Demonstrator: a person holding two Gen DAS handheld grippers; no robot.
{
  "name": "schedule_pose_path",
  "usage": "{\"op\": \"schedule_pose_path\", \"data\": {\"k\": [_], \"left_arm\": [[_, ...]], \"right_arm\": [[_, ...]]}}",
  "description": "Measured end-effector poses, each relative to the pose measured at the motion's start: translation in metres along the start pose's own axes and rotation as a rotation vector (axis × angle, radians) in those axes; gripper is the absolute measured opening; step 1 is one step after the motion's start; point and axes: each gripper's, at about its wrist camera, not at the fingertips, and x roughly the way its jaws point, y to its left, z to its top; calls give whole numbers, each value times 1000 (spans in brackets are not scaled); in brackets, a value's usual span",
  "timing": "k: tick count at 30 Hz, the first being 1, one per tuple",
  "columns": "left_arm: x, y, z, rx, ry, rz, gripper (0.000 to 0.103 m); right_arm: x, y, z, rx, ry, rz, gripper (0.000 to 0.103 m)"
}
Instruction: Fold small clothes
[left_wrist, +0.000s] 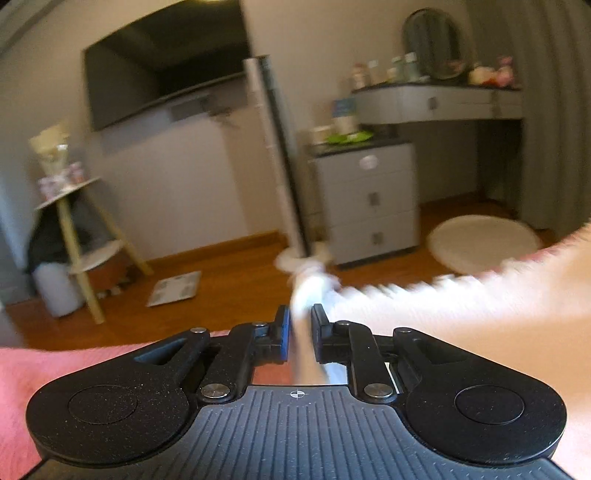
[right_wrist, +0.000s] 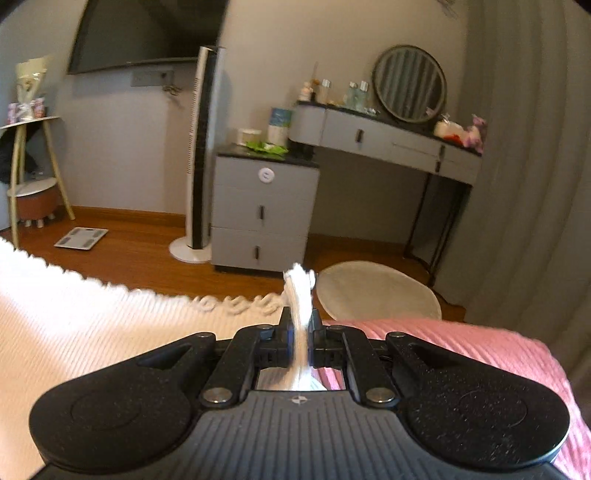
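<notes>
white ribbed garment (right_wrist: 74, 332) stretched over the pink bed (right_wrist: 461, 350) — left gripper (left_wrist: 300, 319) and right gripper (right_wrist: 300, 319) each clenched on a corner. fold looks just underway — laying down and smoothing remain.

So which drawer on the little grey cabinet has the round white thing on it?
The top drawer of the three-drawer cabinet beside the tower fan. It carries a round white knob; the two drawers below have small dark vertical handles instead.

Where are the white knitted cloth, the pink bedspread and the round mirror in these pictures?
white knitted cloth (right_wrist: 74, 332): right wrist view, on its ribbed middle.
pink bedspread (right_wrist: 480, 354): right wrist view, on a bare stretch right of the gripper.
round mirror (right_wrist: 409, 84): right wrist view, on the glass.
</notes>
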Motion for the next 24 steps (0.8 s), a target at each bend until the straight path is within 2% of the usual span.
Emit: {"op": "schedule_pose_path", "data": {"k": [1,2,3,4,5,8,11,13,14,15,16,18,19,20,23,24], "left_arm": [[1,3,-3,-24,9,5,19],[-2,10,-7,-73,23,-17,27],[-5,18,-10,-116,52,-56,42],[-10,26,-14,-148,90,-95,50],[-17,32,-19,-170,125,-130,62],[-42,41,-36,-163,198,-200,67],[-52,38,-48,-143,280,-235,65],[-51,32,-50,-124,288,-228,60],[-52,29,-52,-119,292,-220,56],[-51,26,-51,-120,302,-216,51],[-50,23,-50,-120,312,-213,47],[-44,17,-47,-100,319,-207,30],[-42,16,-45,-88,323,-209,27],[-44,12,-46,-78,323,-203,18],[-38,14,-42,-71,351,-222,19],[-36,15,-40,-67,355,-226,27]], "right_arm": [[1,-3,-2,21,9,-9,18],[-3,-9,-5,66,19,-13,32],[-11,-18,-8,117,27,20,39],[-23,-26,-14,172,33,70,49],[-35,-32,-22,207,39,105,53],[-74,-39,-52,242,74,196,53],[-97,-36,-79,237,121,241,52],[-100,-31,-88,224,124,254,45],[-100,-28,-88,212,121,252,30],[-96,-26,-86,211,131,250,22],[-93,-26,-85,224,143,252,9],[-89,-24,-78,236,159,239,8],[-90,-25,-75,219,154,213,8],[-89,-24,-72,200,149,181,8],[-85,-25,-67,174,186,150,14],[-87,-27,-65,170,163,139,15]]}}
